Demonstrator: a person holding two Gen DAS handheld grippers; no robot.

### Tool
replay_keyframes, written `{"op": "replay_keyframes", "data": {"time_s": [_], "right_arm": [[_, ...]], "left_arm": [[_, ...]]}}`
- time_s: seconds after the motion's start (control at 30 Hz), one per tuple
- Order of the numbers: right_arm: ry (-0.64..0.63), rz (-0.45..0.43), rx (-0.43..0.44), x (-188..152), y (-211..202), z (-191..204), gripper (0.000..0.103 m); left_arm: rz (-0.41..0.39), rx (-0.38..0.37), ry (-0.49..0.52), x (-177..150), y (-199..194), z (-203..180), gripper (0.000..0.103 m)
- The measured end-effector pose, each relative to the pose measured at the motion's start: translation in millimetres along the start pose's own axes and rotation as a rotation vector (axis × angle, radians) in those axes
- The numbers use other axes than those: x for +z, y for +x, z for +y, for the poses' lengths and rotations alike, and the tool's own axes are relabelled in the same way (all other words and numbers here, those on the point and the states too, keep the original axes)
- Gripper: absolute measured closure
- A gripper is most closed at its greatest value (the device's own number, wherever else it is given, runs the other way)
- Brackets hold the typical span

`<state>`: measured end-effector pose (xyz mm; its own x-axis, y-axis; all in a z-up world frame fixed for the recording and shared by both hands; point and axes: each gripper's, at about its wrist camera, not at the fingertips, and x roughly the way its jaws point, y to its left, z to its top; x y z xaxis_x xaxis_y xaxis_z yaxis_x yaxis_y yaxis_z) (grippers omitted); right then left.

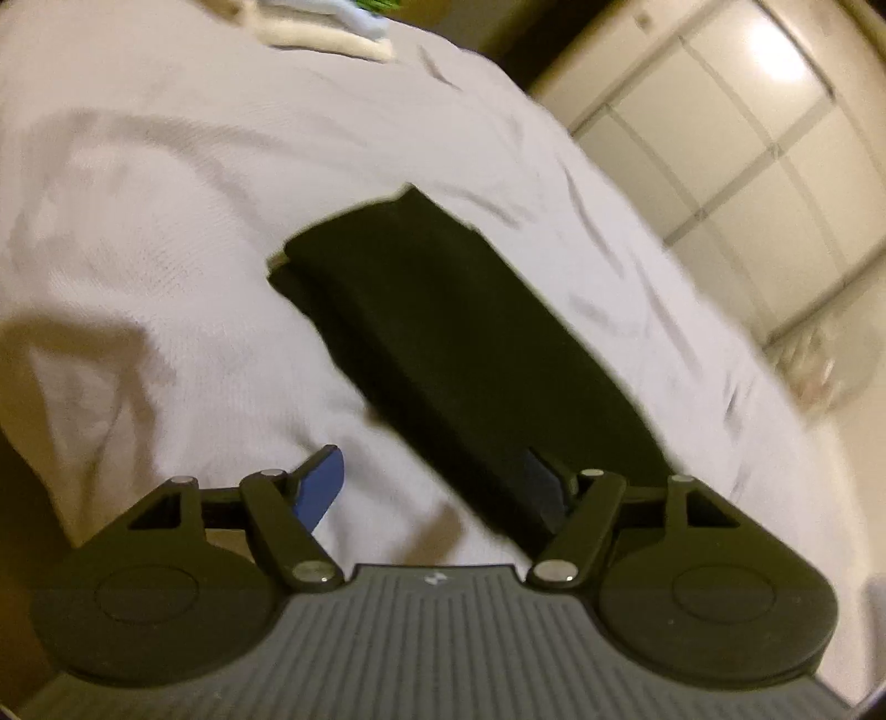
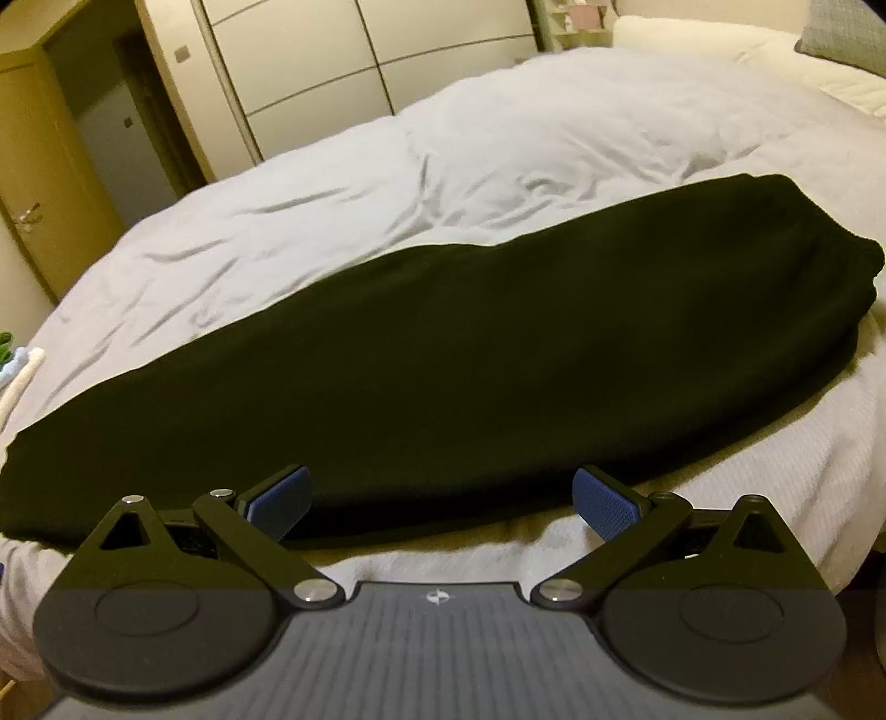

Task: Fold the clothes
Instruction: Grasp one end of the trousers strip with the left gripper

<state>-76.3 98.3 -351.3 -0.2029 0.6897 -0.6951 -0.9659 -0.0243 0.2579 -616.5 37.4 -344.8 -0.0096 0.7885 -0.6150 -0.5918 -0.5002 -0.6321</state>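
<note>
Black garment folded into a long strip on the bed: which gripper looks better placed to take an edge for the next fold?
Probably the right gripper: its open fingers squarely straddle the near edge of the black garment. The left gripper sits skewed at one end.

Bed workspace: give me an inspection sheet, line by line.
Surface: bed with a wrinkled white cover.
Job's things: black garment, folded into a long narrow strip, lying flat near the bed's edge.
Clutter: small pile of pale fabrics at the far side of the bed; details blurred.
Grippers: left gripper open, over one end of the garment; right gripper open, at the garment's long edge, nothing clamped.
Cables: nothing seen.
Surroundings: wardrobe with pale panel doors, pillows.
</note>
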Motion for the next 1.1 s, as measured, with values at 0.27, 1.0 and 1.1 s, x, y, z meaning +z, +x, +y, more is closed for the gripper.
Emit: {"op": "replay_keyframes", "data": {"time_s": [0.27,1.0,1.1], "right_arm": [[-0.001,0.018,-0.036,5,21,-5,0.0],[0.102,-0.039,-0.023,9,13,-55,0.0],[0.13,-0.053,-0.022,8,6,-69,0.0]], "left_arm": [[-0.055,-0.127,-0.278,12,25,44,0.043],[-0.071,-0.289,0.905,-128,26,-228,0.093],[0.064,-0.279,1.062,-189,53,-248,0.081]]}}
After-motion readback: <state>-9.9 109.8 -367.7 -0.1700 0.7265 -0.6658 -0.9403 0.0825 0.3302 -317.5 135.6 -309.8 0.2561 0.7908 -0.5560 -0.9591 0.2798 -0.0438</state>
